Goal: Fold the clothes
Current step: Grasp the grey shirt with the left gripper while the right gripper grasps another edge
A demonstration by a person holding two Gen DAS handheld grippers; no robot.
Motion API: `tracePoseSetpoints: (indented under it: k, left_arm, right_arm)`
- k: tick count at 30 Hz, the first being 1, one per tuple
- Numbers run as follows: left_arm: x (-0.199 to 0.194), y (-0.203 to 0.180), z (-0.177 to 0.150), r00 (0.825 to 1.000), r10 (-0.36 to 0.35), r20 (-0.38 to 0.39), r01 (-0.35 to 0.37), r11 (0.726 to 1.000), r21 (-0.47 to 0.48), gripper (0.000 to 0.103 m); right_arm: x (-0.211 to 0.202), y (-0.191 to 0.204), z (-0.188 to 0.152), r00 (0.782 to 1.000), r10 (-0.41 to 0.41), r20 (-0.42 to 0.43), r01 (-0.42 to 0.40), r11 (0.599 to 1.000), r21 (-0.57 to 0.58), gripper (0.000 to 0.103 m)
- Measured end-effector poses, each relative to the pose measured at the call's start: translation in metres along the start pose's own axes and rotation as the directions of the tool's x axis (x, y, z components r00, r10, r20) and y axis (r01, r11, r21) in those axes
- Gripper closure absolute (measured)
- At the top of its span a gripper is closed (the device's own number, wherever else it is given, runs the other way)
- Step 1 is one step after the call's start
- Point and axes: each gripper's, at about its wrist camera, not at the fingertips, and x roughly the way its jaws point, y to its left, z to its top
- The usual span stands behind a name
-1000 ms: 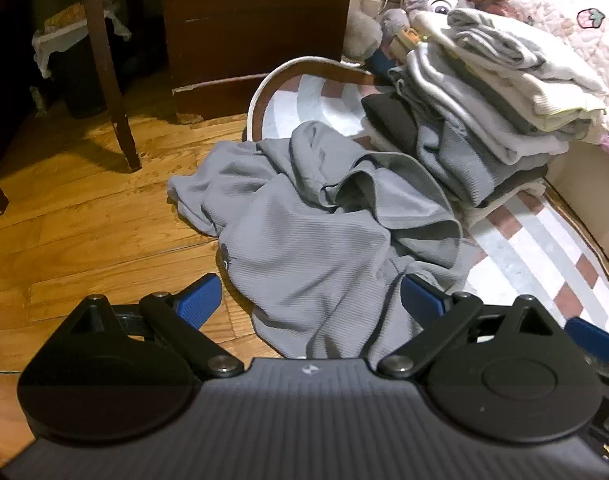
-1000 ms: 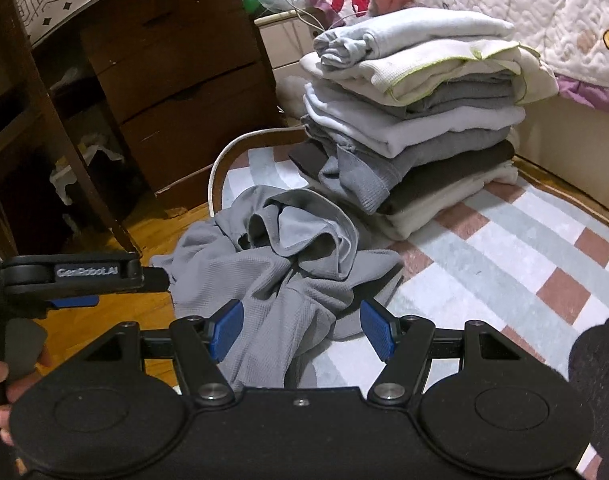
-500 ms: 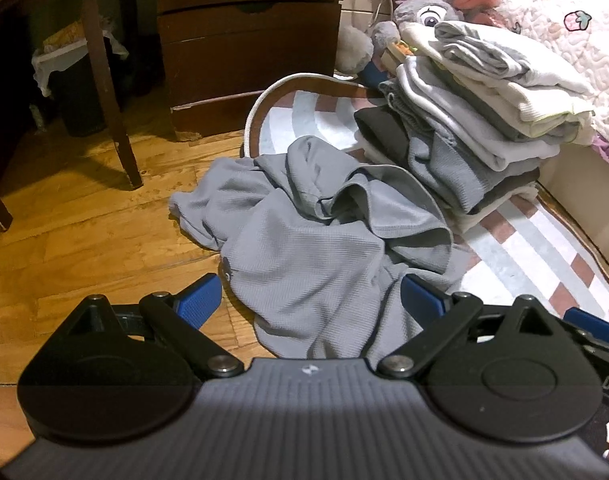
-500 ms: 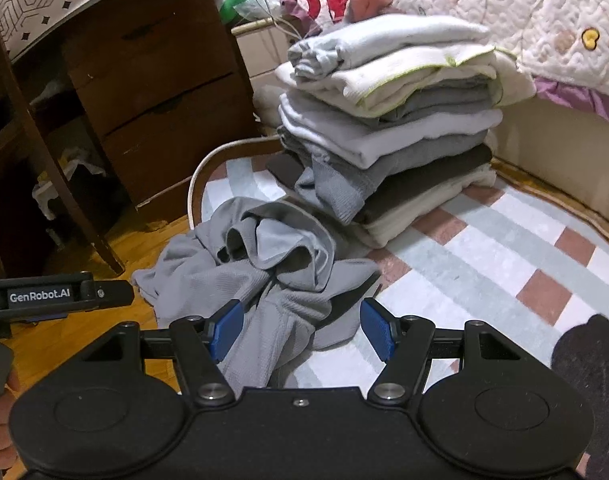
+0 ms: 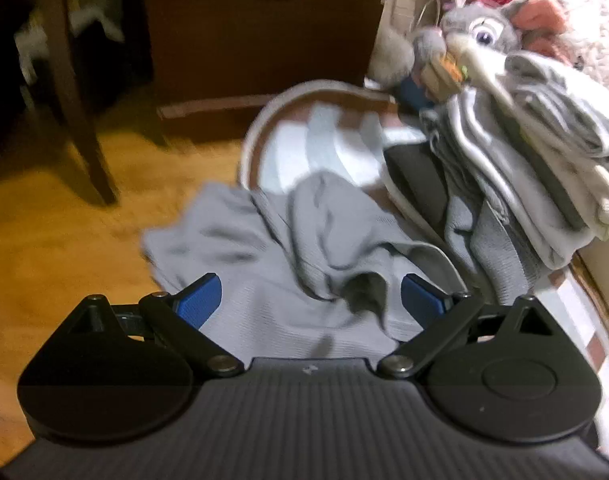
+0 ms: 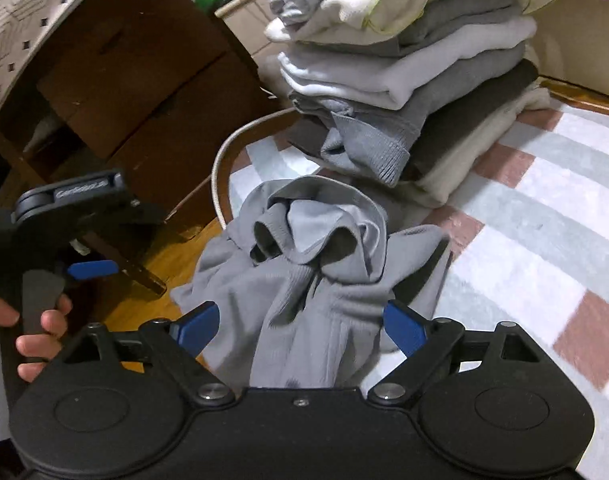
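A crumpled grey garment (image 5: 288, 256) lies on the floor, half on the wood and half on the rug; it also shows in the right wrist view (image 6: 316, 280). My left gripper (image 5: 310, 300) is open, its blue pads wide apart just over the near part of the cloth. My right gripper (image 6: 302, 320) is open too, with the garment bunched between and below its pads. Neither holds the cloth. The left gripper and the hand on it show at the left of the right wrist view (image 6: 92, 270).
A tall stack of folded clothes (image 6: 416, 68) stands on the checked rug (image 6: 544, 216) right behind the garment. A dark wooden drawer chest (image 5: 260, 36) and a chair leg (image 5: 84, 128) stand at the back left. A plush toy (image 5: 476, 36) and the bed lie at the right.
Both grippers have moved forward and down toward the grey garment, which now fills the space between their pads. The jaws have stayed open.
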Motion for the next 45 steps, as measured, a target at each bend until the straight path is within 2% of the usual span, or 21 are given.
tracePoseSetpoints:
  k: [3, 5, 7, 9, 11, 12, 14, 17, 20, 24, 25, 26, 27, 28, 30, 32, 34, 37, 39, 41, 45]
  left_arm:
    - [0.036, 0.0, -0.021, 0.998, 0.003, -0.069, -0.006, 0.999, -0.038, 0.005]
    - [0.059, 0.002, -0.04, 0.993, 0.05, -0.107, -0.053, 0.998, -0.023, 0.005]
    - [0.07, 0.012, -0.048, 0.987, 0.11, -0.117, -0.115, 0.993, -0.039, 0.006]
    - [0.067, 0.035, -0.042, 0.979, 0.19, -0.071, -0.198, 0.97, -0.139, 0.006]
    - [0.058, 0.062, -0.034, 0.97, 0.244, -0.016, -0.239, 0.93, -0.279, 0.005]
    - [0.059, 0.071, -0.032, 0.969, 0.247, -0.02, -0.24, 0.919, -0.313, 0.004]
    - [0.072, 0.078, -0.035, 0.976, 0.205, -0.076, -0.219, 0.921, -0.322, 0.004]
    - [0.088, 0.086, -0.041, 0.982, 0.131, -0.137, -0.173, 0.915, -0.365, 0.005]
    - [0.099, 0.092, -0.048, 0.984, 0.043, -0.172, -0.115, 0.894, -0.434, 0.005]
    - [0.114, 0.1, -0.057, 0.975, -0.078, -0.207, -0.044, 0.85, -0.524, 0.006]
    - [0.118, 0.102, -0.059, 0.971, -0.108, -0.214, -0.027, 0.837, -0.547, 0.009]
    - [0.121, 0.102, -0.061, 0.965, -0.145, -0.219, -0.003, 0.827, -0.562, 0.011]
    - [0.124, 0.1, -0.062, 0.957, -0.189, -0.222, 0.029, 0.82, -0.571, 0.03]
    - [0.128, 0.099, -0.063, 0.947, -0.231, -0.225, 0.06, 0.812, -0.581, 0.049]
    - [0.134, 0.096, -0.066, 0.921, -0.315, -0.229, 0.122, 0.79, -0.6, 0.059]
    - [0.134, 0.092, -0.066, 0.903, -0.364, -0.228, 0.164, 0.783, -0.6, 0.069]
    - [0.129, 0.087, -0.064, 0.883, -0.42, -0.21, 0.225, 0.771, -0.595, 0.073]
    - [0.119, 0.075, -0.06, 0.863, -0.467, -0.192, 0.297, 0.777, -0.554, 0.077]
    - [0.113, 0.064, -0.057, 0.842, -0.507, -0.185, 0.352, 0.775, -0.525, 0.08]
    - [0.106, 0.053, -0.054, 0.812, -0.555, -0.178, 0.414, 0.764, -0.494, 0.08]
    - [0.083, 0.022, -0.05, 0.731, -0.662, -0.166, 0.556, 0.719, -0.418, 0.085]
  right_arm:
    - [0.009, -0.011, 0.004, 1.0, 0.011, -0.027, -0.011, 1.0, -0.001, 0.012]
    - [0.013, -0.02, 0.003, 0.999, 0.014, -0.051, -0.014, 1.0, -0.006, 0.013]
    - [0.016, -0.03, -0.001, 0.996, 0.045, -0.084, -0.046, 0.999, -0.008, 0.021]
    - [0.022, -0.035, -0.004, 0.993, 0.047, -0.109, -0.048, 0.999, -0.012, 0.022]
    - [0.028, -0.038, -0.006, 0.991, 0.039, -0.13, -0.041, 0.999, -0.017, 0.022]
    - [0.031, -0.039, -0.008, 0.989, 0.034, -0.141, -0.037, 0.999, -0.02, 0.022]
    - [0.039, -0.043, -0.008, 0.99, 0.032, -0.137, -0.031, 0.999, 0.006, 0.021]
    - [0.057, -0.056, -0.006, 0.994, 0.027, -0.108, -0.011, 0.989, 0.147, 0.012]
    - [0.078, -0.073, -0.006, 0.999, 0.007, -0.054, 0.013, 0.938, 0.348, 0.011]
    - [0.102, -0.072, -0.008, 0.998, 0.025, -0.059, -0.001, 0.925, 0.381, 0.013]
    - [0.106, -0.068, -0.009, 0.998, 0.035, -0.061, -0.01, 0.932, 0.362, 0.02]
    - [0.109, -0.062, -0.01, 0.996, 0.055, -0.067, -0.03, 0.945, 0.326, 0.028]
    - [0.113, -0.056, -0.011, 0.993, 0.087, -0.083, -0.059, 0.953, 0.298, 0.05]
    - [0.117, -0.052, -0.012, 0.988, 0.117, -0.103, -0.084, 0.954, 0.287, 0.062]
    - [0.12, -0.046, -0.013, 0.979, 0.163, -0.122, -0.122, 0.95, 0.287, 0.079]
    - [0.12, -0.042, -0.014, 0.969, 0.206, -0.134, -0.16, 0.943, 0.292, 0.082]
    - [0.116, -0.038, -0.014, 0.959, 0.247, -0.138, -0.197, 0.933, 0.302, 0.087]
    - [0.105, -0.03, -0.014, 0.95, 0.281, -0.132, -0.233, 0.926, 0.296, 0.089]
    - [0.093, -0.025, -0.011, 0.949, 0.295, -0.115, -0.253, 0.924, 0.285, 0.091]
    - [0.078, -0.018, -0.007, 0.949, 0.3, -0.096, -0.265, 0.926, 0.268, 0.091]
    - [0.041, -0.01, 0.005, 0.979, 0.189, -0.074, -0.172, 0.966, 0.195, 0.091]
